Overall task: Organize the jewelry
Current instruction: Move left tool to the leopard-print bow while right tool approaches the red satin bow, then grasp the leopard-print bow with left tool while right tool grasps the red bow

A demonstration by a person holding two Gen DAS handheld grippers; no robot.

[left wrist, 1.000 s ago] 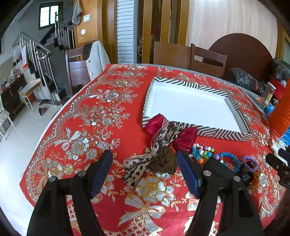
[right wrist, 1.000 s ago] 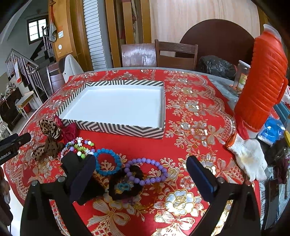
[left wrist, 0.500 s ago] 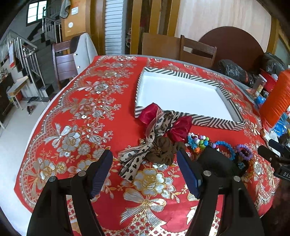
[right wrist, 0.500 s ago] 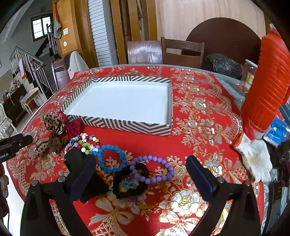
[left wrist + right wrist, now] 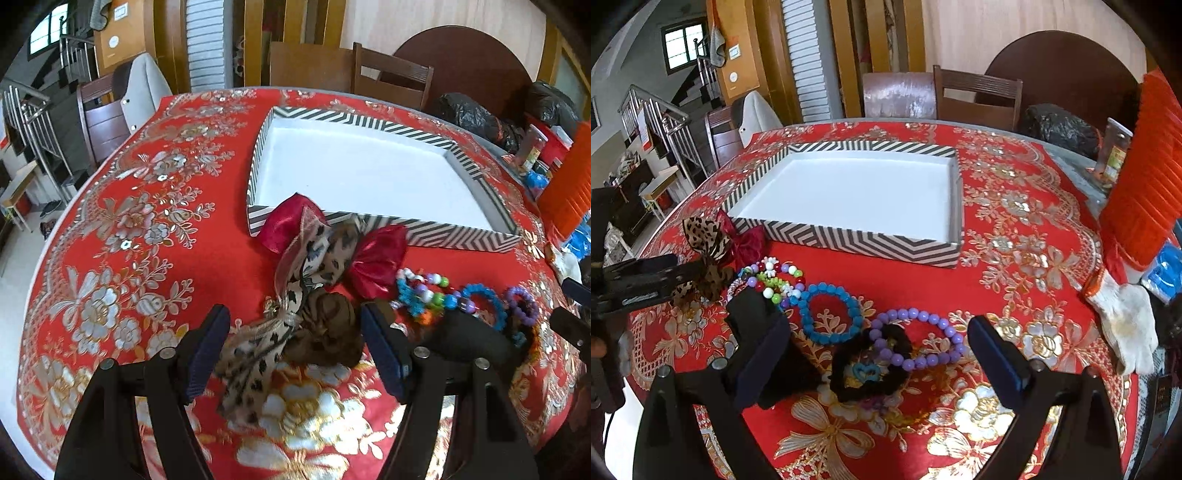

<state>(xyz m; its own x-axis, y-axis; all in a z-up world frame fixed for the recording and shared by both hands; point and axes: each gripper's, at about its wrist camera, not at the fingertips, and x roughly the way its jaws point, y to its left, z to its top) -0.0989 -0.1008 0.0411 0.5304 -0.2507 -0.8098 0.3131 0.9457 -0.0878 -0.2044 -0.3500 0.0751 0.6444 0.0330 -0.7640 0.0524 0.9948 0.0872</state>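
The leopard-print hair bow [image 5: 314, 258], with its red satin loops and the brown scrunchie [image 5: 325, 332] at its near end, lies on the tabletop [image 5: 122, 236] just in front of the striped box [image 5: 369, 122], which holds nothing yet. Compared with a second ago, the left tool [image 5: 295, 347] has come lower and closer, so that bow and scrunchie now sit between its two fingers. Its jaws have just been closing and stand partly narrowed; the pads do not yet press on the fabric, so nothing is held. In all likelihood this is the approach to a first pick, with the transfer into the box still to do.

To the right of the bow lie the mixed-colour bead bracelet [image 5: 772, 277], the blue bracelet [image 5: 829, 314] and the purple bracelet [image 5: 919, 339], the last overlapping a black scrunchie [image 5: 871, 369]. The right tool [image 5: 882, 354] hovers over that scrunchie, jaws wide apart, gripping nothing.

Obstructions: the mixed bracelet touches the bow's red loop and may drag along. The box's near wall must be cleared on the way in. An orange thermos [image 5: 1145, 166] and a white glove [image 5: 1126, 325] stand well apart at the right edge.
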